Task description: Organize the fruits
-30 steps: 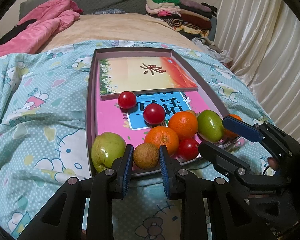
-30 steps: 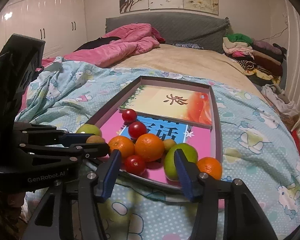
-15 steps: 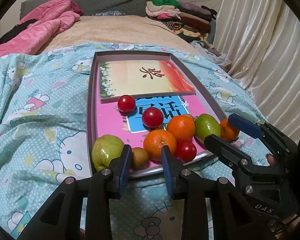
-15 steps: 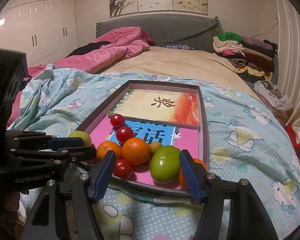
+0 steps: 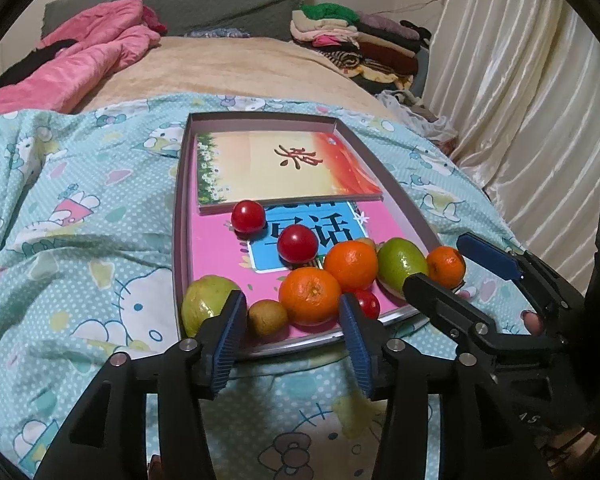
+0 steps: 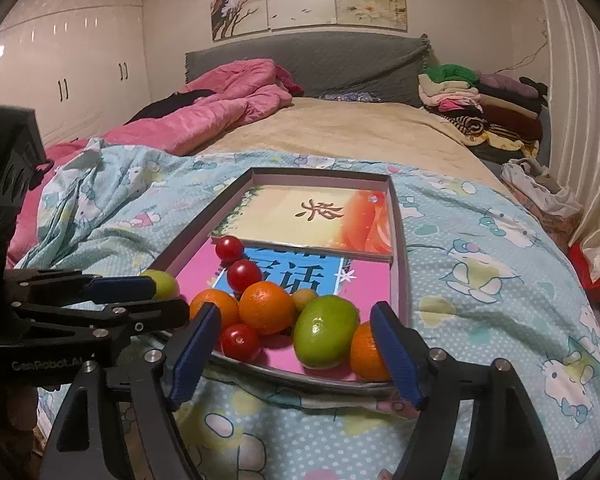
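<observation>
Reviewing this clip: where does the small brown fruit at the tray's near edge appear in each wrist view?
Left wrist: small brown fruit lies low centre, between the left gripper fingers, whose jaws are opening, untouched.
Right wrist: not visible; the other gripper's fingers cover that spot.
Shared landmark: the front orange, right beside it.

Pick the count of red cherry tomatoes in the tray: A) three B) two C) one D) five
A: one cherry tomato sits by the book's edge, a second on the blue label, and a third at the tray's near rim beside an orange.
</observation>
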`<action>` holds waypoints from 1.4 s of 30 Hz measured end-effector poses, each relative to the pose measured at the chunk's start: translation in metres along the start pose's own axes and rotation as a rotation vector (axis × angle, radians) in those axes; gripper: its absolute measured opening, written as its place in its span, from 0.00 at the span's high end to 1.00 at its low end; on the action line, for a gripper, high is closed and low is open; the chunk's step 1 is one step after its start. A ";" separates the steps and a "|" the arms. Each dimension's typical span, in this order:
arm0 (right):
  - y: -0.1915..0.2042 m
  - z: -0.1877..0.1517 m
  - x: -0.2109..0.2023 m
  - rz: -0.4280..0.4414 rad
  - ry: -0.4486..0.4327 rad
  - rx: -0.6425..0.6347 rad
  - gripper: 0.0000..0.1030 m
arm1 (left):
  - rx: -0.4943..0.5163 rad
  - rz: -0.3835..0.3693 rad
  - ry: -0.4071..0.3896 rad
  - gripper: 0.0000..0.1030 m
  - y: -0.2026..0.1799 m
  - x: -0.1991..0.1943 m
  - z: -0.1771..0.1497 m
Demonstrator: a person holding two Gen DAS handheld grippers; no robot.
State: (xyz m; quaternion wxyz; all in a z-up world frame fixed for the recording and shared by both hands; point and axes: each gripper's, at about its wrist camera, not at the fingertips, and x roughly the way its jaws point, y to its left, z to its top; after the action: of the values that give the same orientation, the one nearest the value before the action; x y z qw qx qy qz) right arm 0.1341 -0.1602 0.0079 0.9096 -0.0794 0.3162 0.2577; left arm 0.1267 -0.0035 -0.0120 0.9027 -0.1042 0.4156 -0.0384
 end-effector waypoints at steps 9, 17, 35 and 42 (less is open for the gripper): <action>-0.011 0.004 -0.020 0.003 -0.056 0.076 0.04 | -0.037 0.018 -0.056 0.30 0.004 -0.025 -0.001; -0.016 -0.002 -0.055 0.072 -0.057 0.203 0.01 | -0.077 0.072 -0.030 0.27 0.005 -0.050 -0.022; 0.014 -0.033 -0.085 -0.022 -0.013 0.112 0.01 | -0.099 0.164 0.017 0.27 0.005 -0.061 -0.063; 0.005 -0.037 -0.074 -0.013 0.018 0.153 0.01 | -0.089 0.151 0.026 0.27 0.003 -0.056 -0.063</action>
State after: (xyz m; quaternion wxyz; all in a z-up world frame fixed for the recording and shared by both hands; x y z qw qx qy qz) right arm 0.0625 -0.1988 0.0246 0.9118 -0.0138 0.3426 0.2259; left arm 0.0418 -0.0016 -0.0109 0.8921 -0.1118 0.4353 0.0470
